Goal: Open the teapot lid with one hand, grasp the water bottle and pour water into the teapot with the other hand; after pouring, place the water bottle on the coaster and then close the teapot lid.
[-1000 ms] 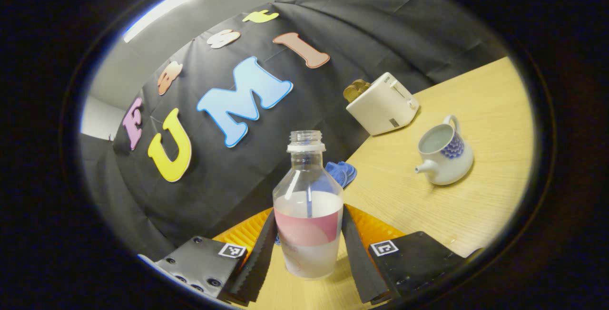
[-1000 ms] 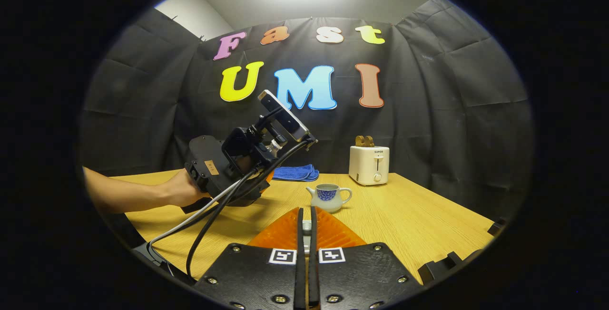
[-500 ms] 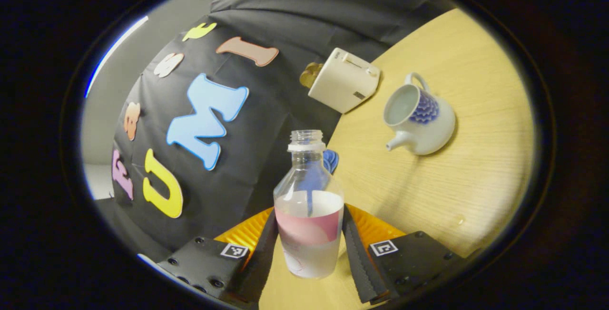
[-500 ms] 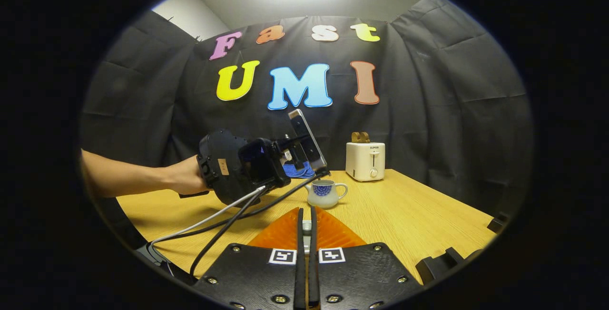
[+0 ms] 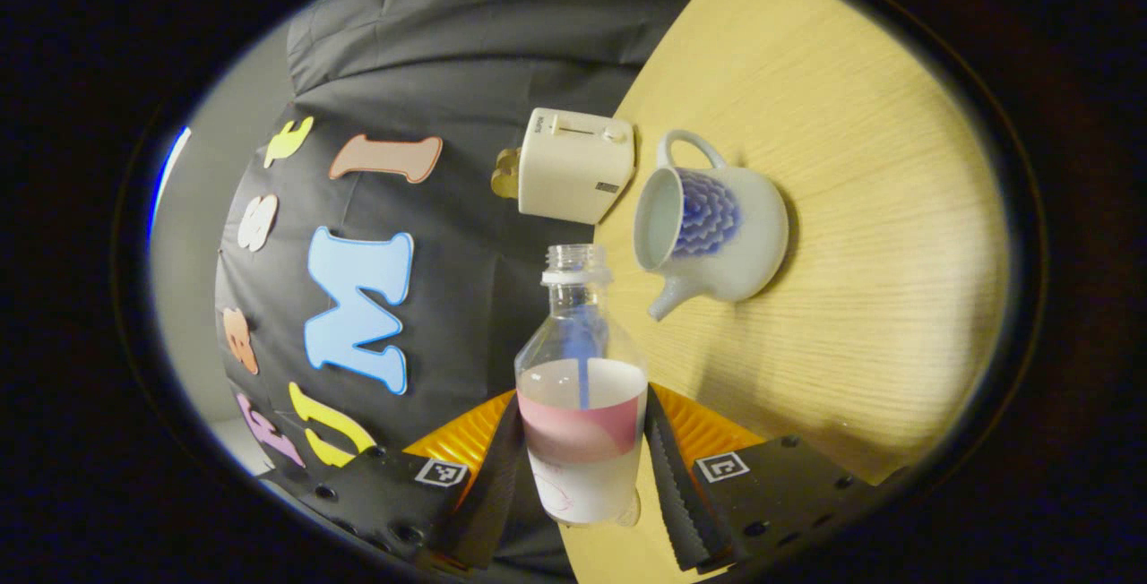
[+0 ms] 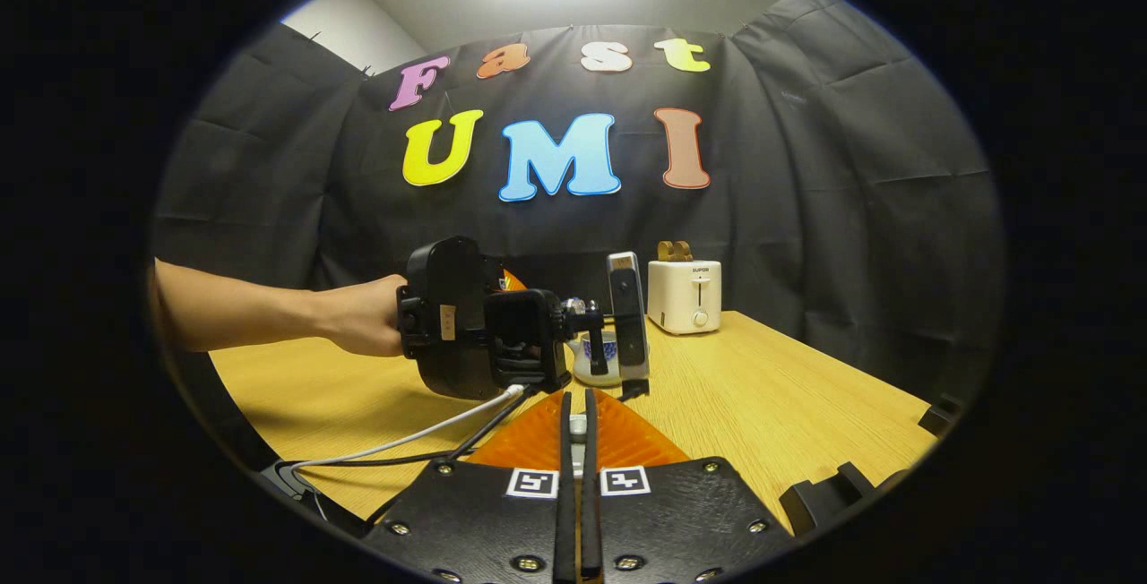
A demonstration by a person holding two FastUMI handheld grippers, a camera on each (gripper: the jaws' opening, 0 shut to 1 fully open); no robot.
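The teapot point(image 5: 712, 235) stood lidless on the table point(image 5: 878, 235), near the back edge by the toaster point(image 5: 573, 163). Your left gripper point(image 5: 582, 468) was clamped on the uncapped water bottle point(image 5: 582, 405), tipped sideways, mouth short of the opening. Tilting further there could spill water on the table. Your right gripper point(image 6: 578, 476) was nearly closed on something small, maybe the lid; I cannot tell.

Left gripper view: rolled sideways, close above table point(image 5: 860, 208), looking past its jaws at teapot point(image 5: 708, 235) just ahead. Right gripper view: level, farther back, facing booth wall. Shared beyond both jaws: teapot point(image 6: 596, 360), toaster point(image 5: 573, 163), table.
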